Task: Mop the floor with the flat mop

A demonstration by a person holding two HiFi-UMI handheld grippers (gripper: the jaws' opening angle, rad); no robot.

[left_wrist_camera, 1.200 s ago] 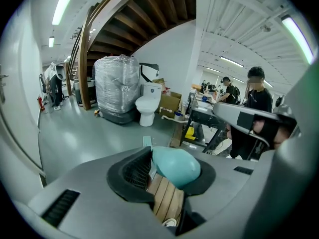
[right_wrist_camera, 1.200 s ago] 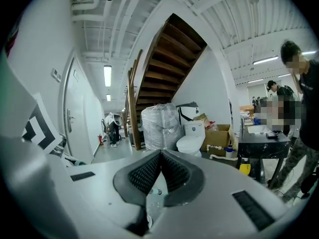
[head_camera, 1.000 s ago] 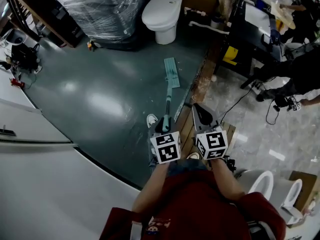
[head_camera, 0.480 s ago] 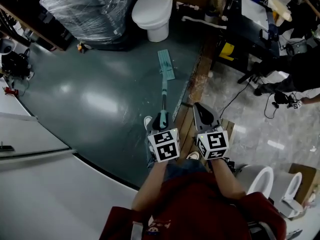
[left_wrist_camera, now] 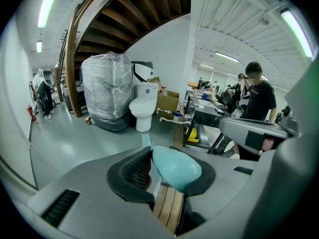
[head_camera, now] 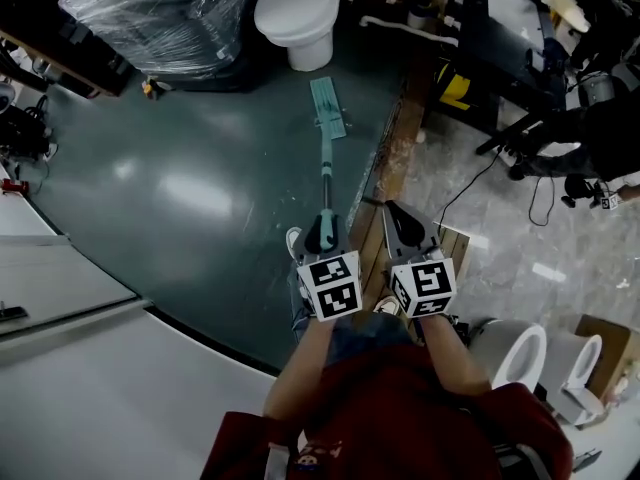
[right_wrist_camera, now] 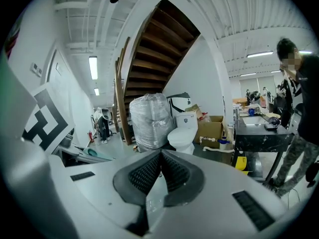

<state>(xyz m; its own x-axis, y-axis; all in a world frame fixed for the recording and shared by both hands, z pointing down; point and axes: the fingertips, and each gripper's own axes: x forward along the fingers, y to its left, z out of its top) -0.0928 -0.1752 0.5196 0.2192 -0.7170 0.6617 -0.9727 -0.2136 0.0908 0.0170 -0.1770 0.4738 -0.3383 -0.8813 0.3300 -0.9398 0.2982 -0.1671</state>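
Observation:
A teal flat mop lies with its head (head_camera: 326,107) on the dark green floor (head_camera: 190,198), close to a white toilet (head_camera: 294,13). Its pole (head_camera: 324,180) runs back to my left gripper (head_camera: 320,236). That gripper is shut on the mop handle's teal end (left_wrist_camera: 175,168), which sits between its black pads. My right gripper (head_camera: 403,224) hangs beside it, to the right, over wooden slats. Its jaws meet with nothing between them (right_wrist_camera: 160,171). The mop head (left_wrist_camera: 145,140) shows small past the left gripper's jaws.
A plastic-wrapped pallet (head_camera: 160,13) stands left of the toilet. A black workbench (head_camera: 500,48) and cables stand to the right on pale marbled floor (head_camera: 500,238). More toilets (head_camera: 530,363) sit at lower right. A white curved surface (head_camera: 90,368) fills the lower left. A person (left_wrist_camera: 256,101) stands by the bench.
The mop head has slid forward over the green floor toward the toilet. Both grippers keep their places in the view.

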